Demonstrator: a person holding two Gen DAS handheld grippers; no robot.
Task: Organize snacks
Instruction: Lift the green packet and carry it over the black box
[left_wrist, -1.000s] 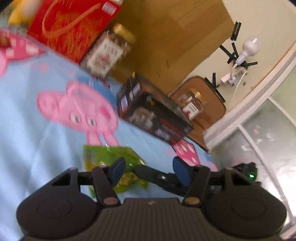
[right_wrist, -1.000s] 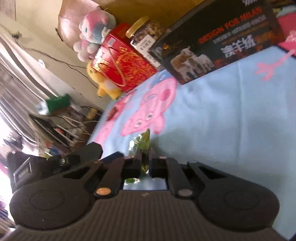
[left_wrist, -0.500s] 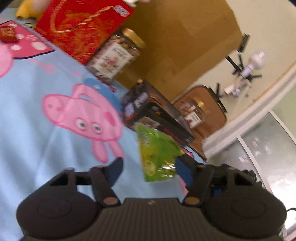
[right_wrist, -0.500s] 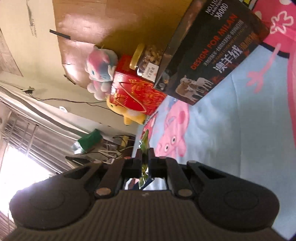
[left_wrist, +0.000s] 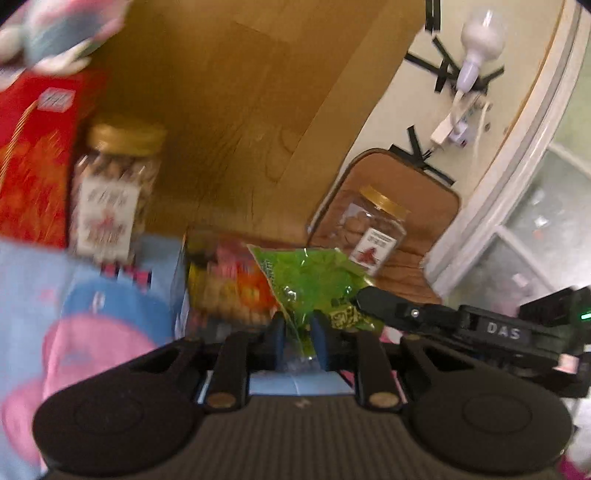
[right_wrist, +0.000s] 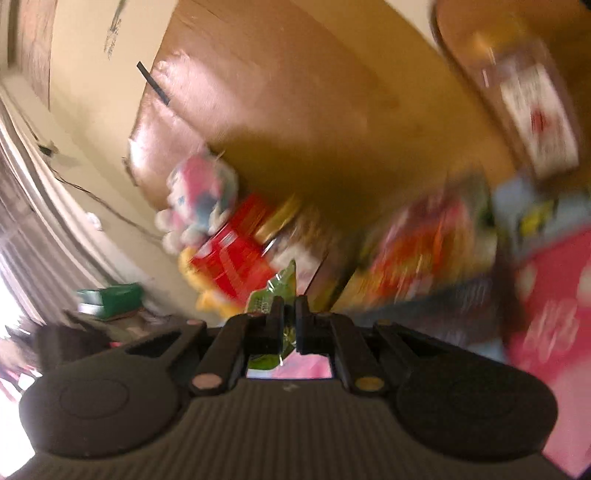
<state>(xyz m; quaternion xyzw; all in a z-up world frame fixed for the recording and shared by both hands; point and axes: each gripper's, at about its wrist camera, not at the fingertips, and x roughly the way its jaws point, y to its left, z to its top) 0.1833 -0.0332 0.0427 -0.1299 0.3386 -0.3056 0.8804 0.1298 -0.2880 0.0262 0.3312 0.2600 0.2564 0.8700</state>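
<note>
2 grippers grip 1 green packet (left_wrist: 314, 284) at once: the left gripper (left_wrist: 298, 341) has its blue pads nearly together on the packet's lower edge, and the right gripper (right_wrist: 290, 325) is pinched narrow on the same film, which shows as a thin green sliver (right_wrist: 275, 293) between its fingers. The packet hangs in the air, clear of the blanket (left_wrist: 92, 317), just in front of a box of bright snacks (left_wrist: 229, 288).

To do this step well, I judge that both grips should travel together, since a thin foil pinched at 2 points can tear or slip if the hands pull apart. Keep the packet over the box before either hand lets go, and release 1 side first so the packet settles flat.

The left view shows the packet's broad face, the right gripper's black finger reaching in from the right, 2 gold-lidded jars (left_wrist: 114, 192) and a lamp (left_wrist: 476, 48) taped to the wall. The right view, heavily blurred, shows the packet edge-on and adds a plush toy (right_wrist: 199, 199), a red box (right_wrist: 236, 258) and a green tin (right_wrist: 110, 295) by the window; the left gripper there I cannot make out.
</note>
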